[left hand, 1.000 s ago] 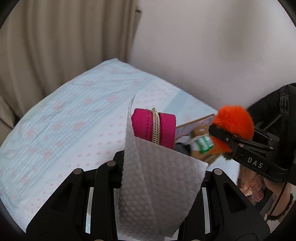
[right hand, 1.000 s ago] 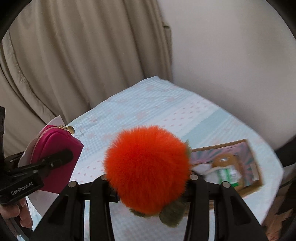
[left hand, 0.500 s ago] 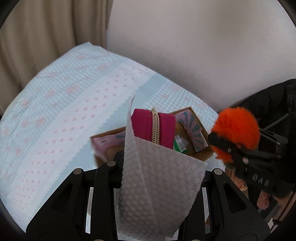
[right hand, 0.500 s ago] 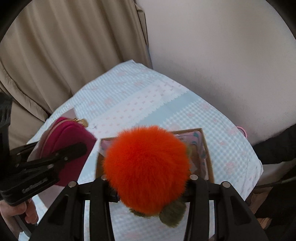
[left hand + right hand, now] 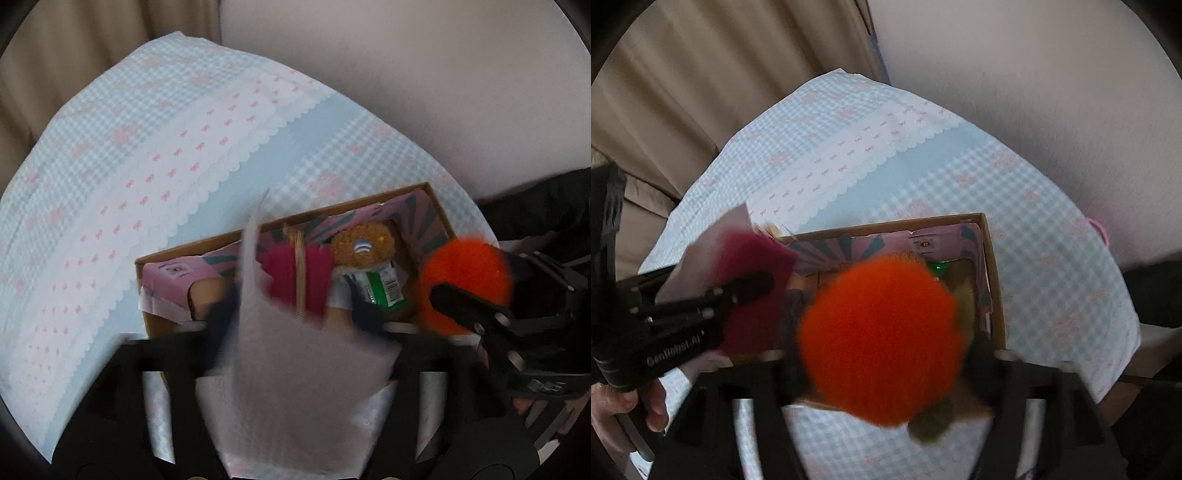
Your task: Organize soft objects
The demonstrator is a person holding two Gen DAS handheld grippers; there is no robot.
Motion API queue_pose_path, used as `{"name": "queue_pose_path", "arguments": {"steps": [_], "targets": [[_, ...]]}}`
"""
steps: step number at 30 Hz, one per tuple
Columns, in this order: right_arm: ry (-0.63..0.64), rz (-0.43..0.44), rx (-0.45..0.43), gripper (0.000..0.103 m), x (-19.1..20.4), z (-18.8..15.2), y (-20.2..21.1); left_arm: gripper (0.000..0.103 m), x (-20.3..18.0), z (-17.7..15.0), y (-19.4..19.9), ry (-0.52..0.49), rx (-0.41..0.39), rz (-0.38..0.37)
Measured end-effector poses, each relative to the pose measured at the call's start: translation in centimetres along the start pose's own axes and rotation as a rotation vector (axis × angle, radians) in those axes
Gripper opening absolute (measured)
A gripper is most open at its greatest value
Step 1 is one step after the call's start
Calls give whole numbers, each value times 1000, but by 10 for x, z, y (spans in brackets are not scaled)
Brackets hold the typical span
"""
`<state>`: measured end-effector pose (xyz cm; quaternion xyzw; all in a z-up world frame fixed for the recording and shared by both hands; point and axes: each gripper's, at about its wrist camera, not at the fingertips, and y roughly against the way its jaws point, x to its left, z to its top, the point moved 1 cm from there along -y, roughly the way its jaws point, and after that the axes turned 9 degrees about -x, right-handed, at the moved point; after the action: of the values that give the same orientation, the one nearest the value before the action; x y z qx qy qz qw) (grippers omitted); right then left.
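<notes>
Left wrist view, nearest first: my left gripper is closed around a magenta zip pouch together with a white sheet of embossed paper that hangs down over the fingers, all blurred. To its right, my right gripper pinches a fluffy orange pompom. Just beyond both, a cardboard box sits on a table under a pale blue gingham cloth; inside it lie a brown plush toy and a green packet. From the right wrist view, the pompom fills the space between my right gripper's fingers, held over the box, with the pouch at the left over the box's left end. Farthest back are beige curtains and a plain wall.
</notes>
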<state>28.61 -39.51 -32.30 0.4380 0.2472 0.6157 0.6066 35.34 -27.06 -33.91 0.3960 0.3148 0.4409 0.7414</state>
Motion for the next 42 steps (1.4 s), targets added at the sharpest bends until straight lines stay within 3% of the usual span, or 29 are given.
{"name": "queue_pose_path", "arguments": {"steps": [1, 2, 5, 12, 23, 34, 42], "targets": [[-9, 13, -3, 100, -2, 2, -2, 103, 3, 1, 2, -3, -13, 41], [-16, 31, -7, 103, -4, 3, -3, 103, 7, 2, 4, -3, -27, 54], [4, 2, 9, 103, -6, 7, -6, 103, 16, 3, 4, 41, -15, 16], [-7, 9, 22, 103, -8, 7, -10, 103, 21, 3, 15, 55, -17, 9], [-3, -9, -24, 103, 2, 17, 14, 103, 29, 6, 59, 102, -70, -14], [5, -37, -148, 103, 46, 26, 95, 103, 40, -6, 165, 111, -199, 54], [105, -45, -297, 103, 126, 22, 187, 103, 65, -37, 267, 126, -343, 146]]}}
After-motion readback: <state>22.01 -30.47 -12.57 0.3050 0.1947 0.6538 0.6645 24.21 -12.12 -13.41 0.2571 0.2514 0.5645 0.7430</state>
